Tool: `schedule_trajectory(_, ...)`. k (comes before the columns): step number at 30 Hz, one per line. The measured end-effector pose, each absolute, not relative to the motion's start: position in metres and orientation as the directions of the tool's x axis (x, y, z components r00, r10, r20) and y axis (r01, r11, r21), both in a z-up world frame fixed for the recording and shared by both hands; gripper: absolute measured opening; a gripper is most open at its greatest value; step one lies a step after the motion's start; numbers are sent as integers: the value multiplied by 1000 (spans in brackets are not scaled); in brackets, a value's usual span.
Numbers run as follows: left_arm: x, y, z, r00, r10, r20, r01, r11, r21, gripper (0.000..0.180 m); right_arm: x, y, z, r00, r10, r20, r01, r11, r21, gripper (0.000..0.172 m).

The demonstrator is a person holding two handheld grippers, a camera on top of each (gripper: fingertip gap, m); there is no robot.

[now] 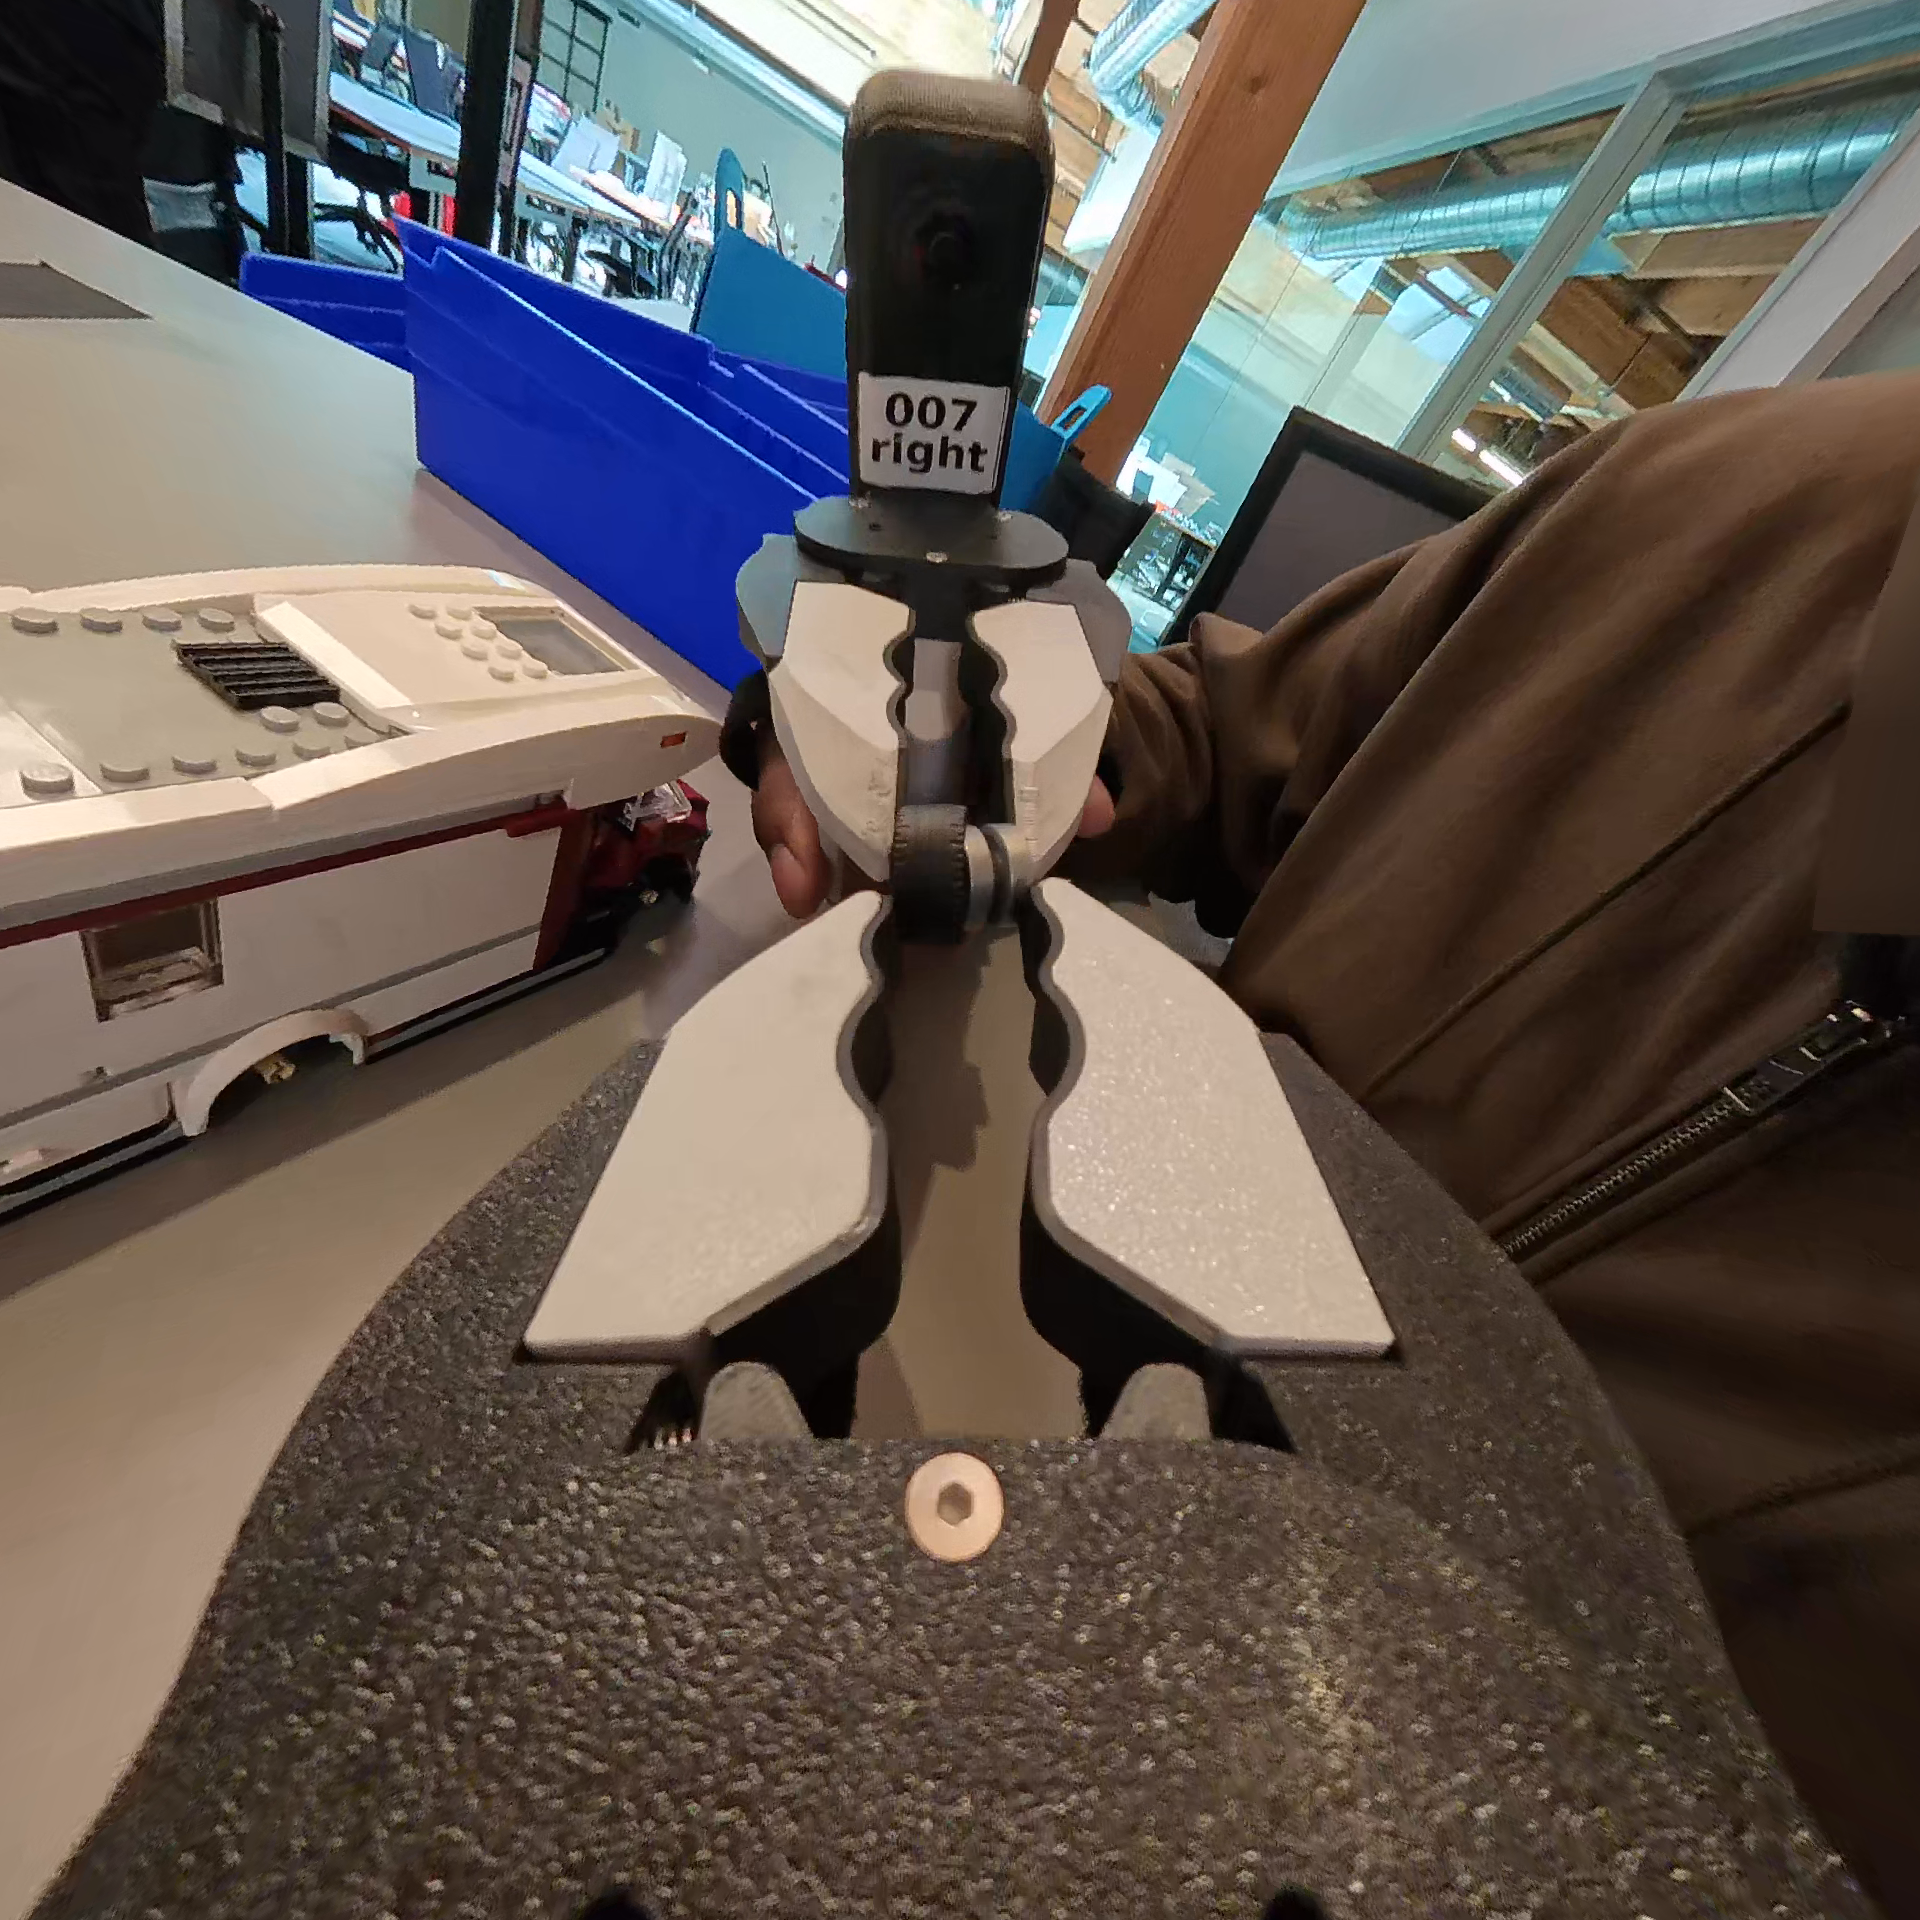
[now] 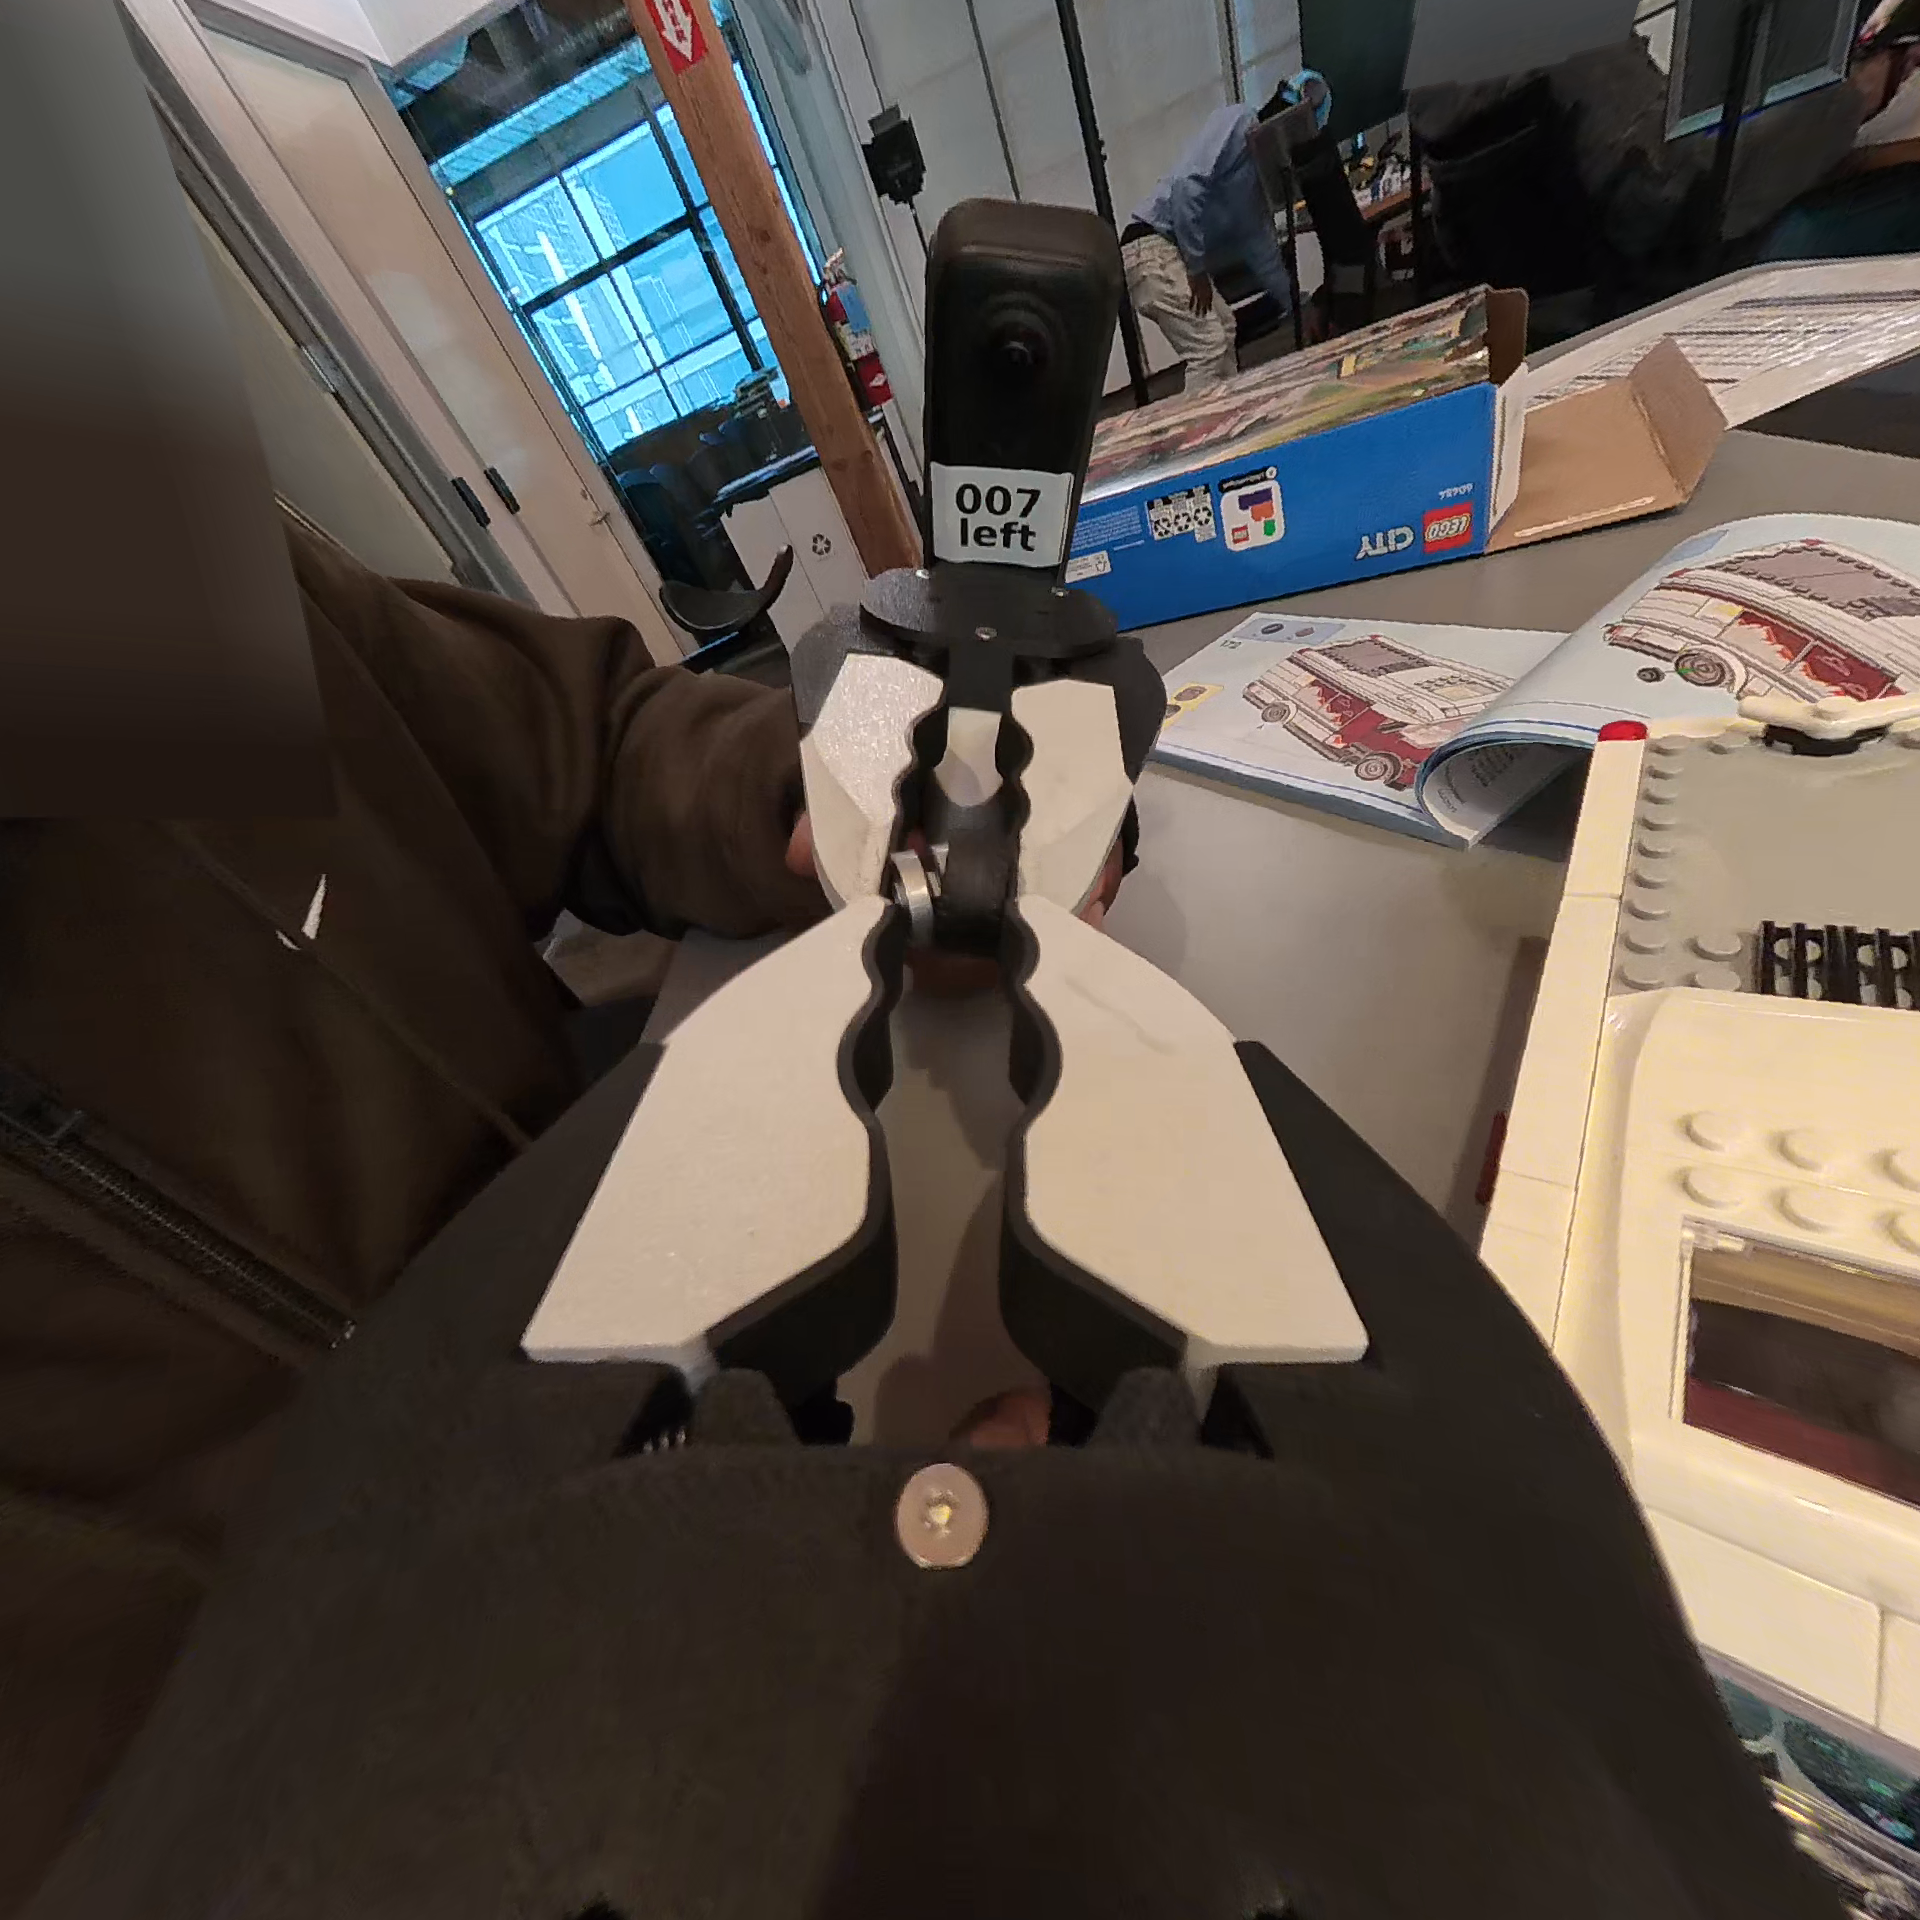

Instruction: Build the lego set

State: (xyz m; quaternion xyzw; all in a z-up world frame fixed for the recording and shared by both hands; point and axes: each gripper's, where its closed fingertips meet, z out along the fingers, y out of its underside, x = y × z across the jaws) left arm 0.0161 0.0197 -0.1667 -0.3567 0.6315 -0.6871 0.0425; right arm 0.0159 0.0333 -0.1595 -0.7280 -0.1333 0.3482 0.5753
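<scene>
My two grippers meet tip to tip above the grey table [image 1: 208,1455]. A small toy wheel sits between them: a black tyre [image 1: 928,873] with a grey rim [image 1: 995,868] beside it. In the left wrist view my left gripper [image 1: 956,906] closes on its lower half from below. The right gripper [image 1: 956,831] grips its upper half from the far side. In the right wrist view the tyre [image 2: 977,883] and the tilted rim [image 2: 914,883] lie between my right gripper's tips [image 2: 951,920] and the left gripper's tips [image 2: 951,862]. Both pairs of pads touch the wheel.
A white and dark red brick-built camper van [image 1: 260,831] stands on the table to the left, and shows at the right in the right wrist view [image 2: 1714,1143]. Blue bins [image 1: 582,436] stand behind it. An open blue box [image 2: 1299,499] and a building booklet [image 2: 1455,717] lie farther back. A brown sleeve [image 1: 1507,831] fills the right side. Only a small space, under 4 cm, lies between the two pairs of fingers.
</scene>
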Motion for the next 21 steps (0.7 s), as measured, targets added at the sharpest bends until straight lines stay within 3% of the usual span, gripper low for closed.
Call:
schedule_trajectory(11, 7, 15, -190, -769, -602, 217, -366, 137, -920, 23, 1, 25, -173, 675, 635, -376, -118, -410, -904, 39)
schedule_trajectory(14, 5, 12, -199, -777, -613, 138, -351, 241, -905, 23, 1, 26, -180, 702, 617, -356, -78, -430, -899, 32)
schedule_trajectory(17, 4, 10, -207, -778, -615, 126, -368, 284, -886, 23, 2, 27, -187, 724, 603, -335, -45, -443, -895, 14)
schedule_trajectory(21, 4, 11, -211, -764, -621, 175, -414, 264, -871, 22, 3, 29, -192, 743, 586, -324, -25, -460, -888, 14)
